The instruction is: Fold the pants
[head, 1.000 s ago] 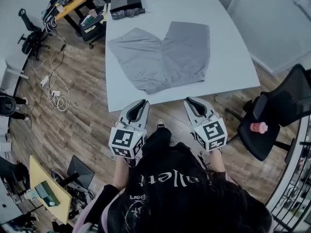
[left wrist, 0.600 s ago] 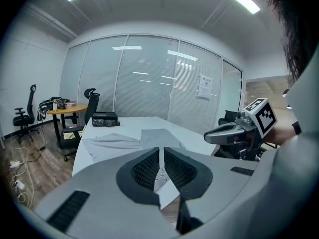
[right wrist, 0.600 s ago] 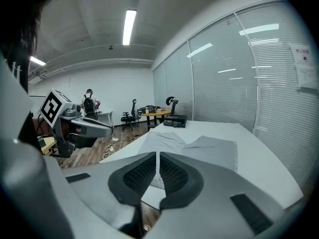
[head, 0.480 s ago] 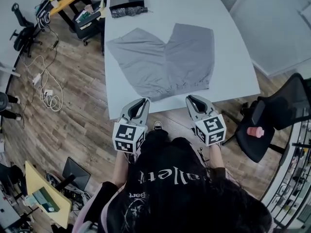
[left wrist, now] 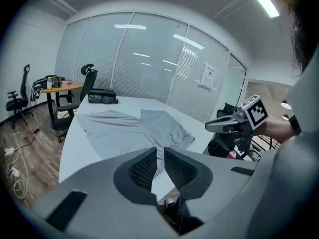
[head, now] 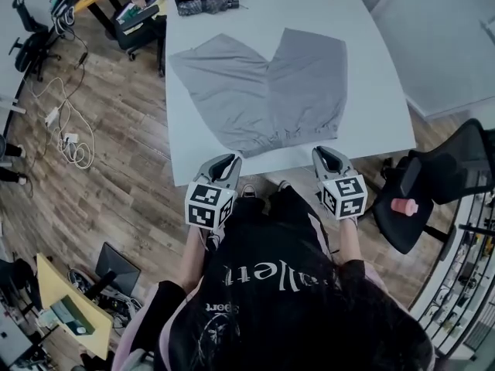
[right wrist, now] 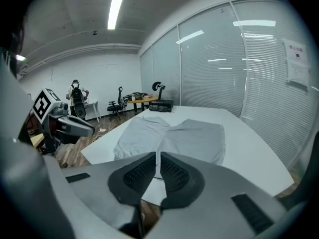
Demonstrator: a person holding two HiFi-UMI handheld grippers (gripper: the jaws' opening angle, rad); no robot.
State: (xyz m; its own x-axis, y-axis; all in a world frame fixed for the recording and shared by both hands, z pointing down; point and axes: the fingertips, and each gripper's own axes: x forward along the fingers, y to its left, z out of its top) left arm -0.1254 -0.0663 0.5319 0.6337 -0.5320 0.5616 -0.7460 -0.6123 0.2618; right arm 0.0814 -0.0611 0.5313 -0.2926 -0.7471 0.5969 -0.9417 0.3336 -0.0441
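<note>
Both tongs closed and empty, held short of the table edge.
My left gripper (head: 226, 161) and right gripper (head: 328, 153) had jaws together with nothing between them. The pants (head: 263, 91) lay flat on the white table (head: 371, 45) at twelve o'clock, waistband nearest, legs splayed toward eleven and one. I judged it best to open both wide first, then pinch one leg's outer edge cleanly.

Left gripper (head: 229, 158), right gripper (head: 326, 151) nearer table (head: 375, 91)

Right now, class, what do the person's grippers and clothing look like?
The left gripper and right gripper are grey shells with black ribbed pads; each carries a white cube with black square markers. The person's top is black, lettered white.
</note>
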